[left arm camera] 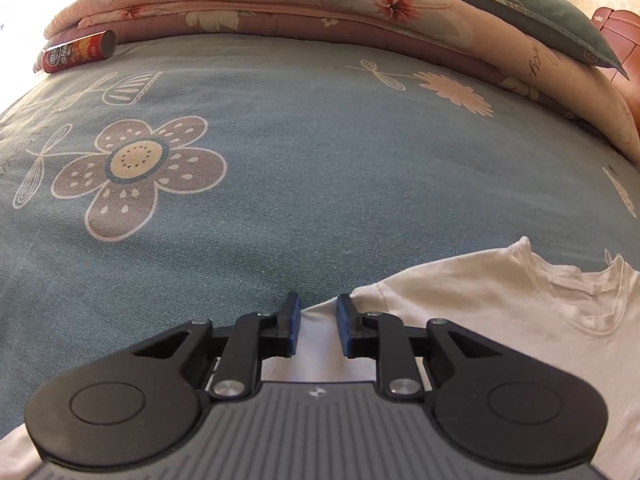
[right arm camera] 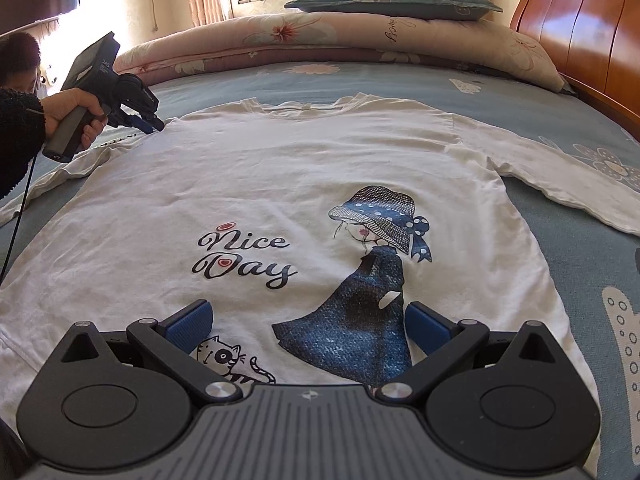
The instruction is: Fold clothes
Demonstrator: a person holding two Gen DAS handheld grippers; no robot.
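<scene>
white t-shirt (right arm camera: 280, 184) flat on bed (right arm camera: 580, 264), snack can (left arm camera: 78, 51) lying sideways

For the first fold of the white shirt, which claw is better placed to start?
Probably the left claw: its tips sit at the shirt's shoulder seam, jaws narrowly apart. The right claw hovers wide open over the print, away from any edge.

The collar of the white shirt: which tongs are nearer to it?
Left. The left tongs are at the shirt's shoulder, beside the collar. The right tongs hover over the hem end.
</scene>
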